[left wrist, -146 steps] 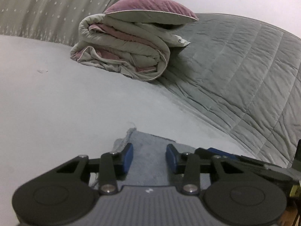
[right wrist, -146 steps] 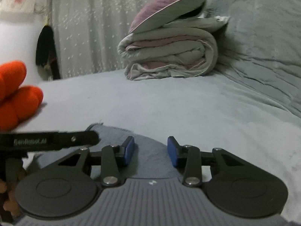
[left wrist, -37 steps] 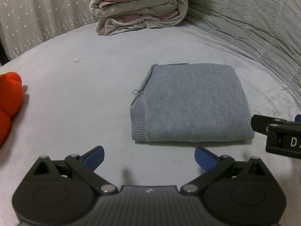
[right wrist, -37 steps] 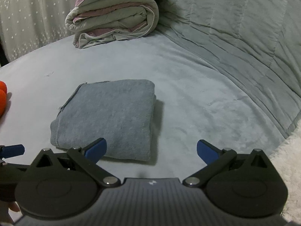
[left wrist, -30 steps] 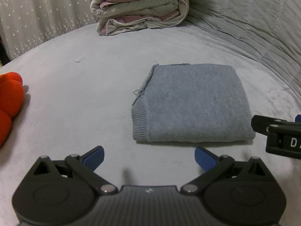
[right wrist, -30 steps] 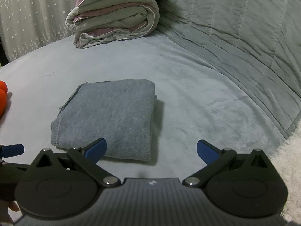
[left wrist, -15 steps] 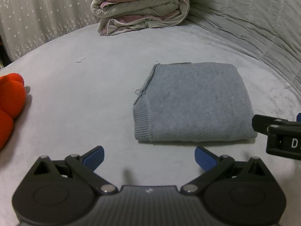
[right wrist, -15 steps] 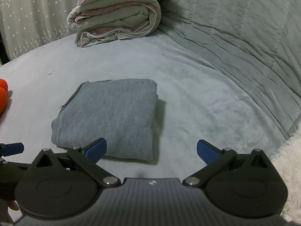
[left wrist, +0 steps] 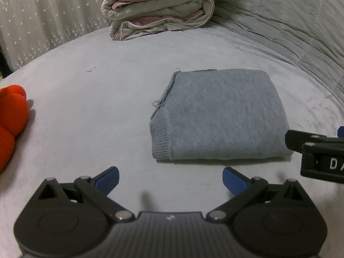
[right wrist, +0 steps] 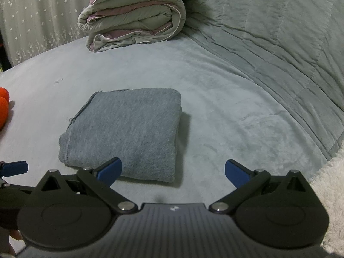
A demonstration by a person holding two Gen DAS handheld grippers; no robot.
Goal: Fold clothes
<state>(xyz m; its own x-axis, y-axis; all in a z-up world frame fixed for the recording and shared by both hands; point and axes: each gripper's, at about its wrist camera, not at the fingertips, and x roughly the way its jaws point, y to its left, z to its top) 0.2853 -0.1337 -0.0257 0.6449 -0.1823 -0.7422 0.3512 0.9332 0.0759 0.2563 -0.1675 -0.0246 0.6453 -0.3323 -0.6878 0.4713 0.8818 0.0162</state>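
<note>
Since about five seconds ago both my grippers have backed off the grey sweater (left wrist: pixel 217 116), and my left gripper (left wrist: pixel 171 177) and right gripper (right wrist: pixel 173 169) now hang over the bed (left wrist: pixel 86 99) with jaws spread wide, holding nothing. Folded into a neat rectangle, the sweater sits mid-bed, ribbed hem at its near left corner. Only a cut-off chunk of the right gripper shows at my left view's right edge. An orange plush (left wrist: pixel 10 124) is cropped at the bed's left edge. Plenty of bare sheet all round; folded duvet (right wrist: pixel 131 15) sits well back.
</note>
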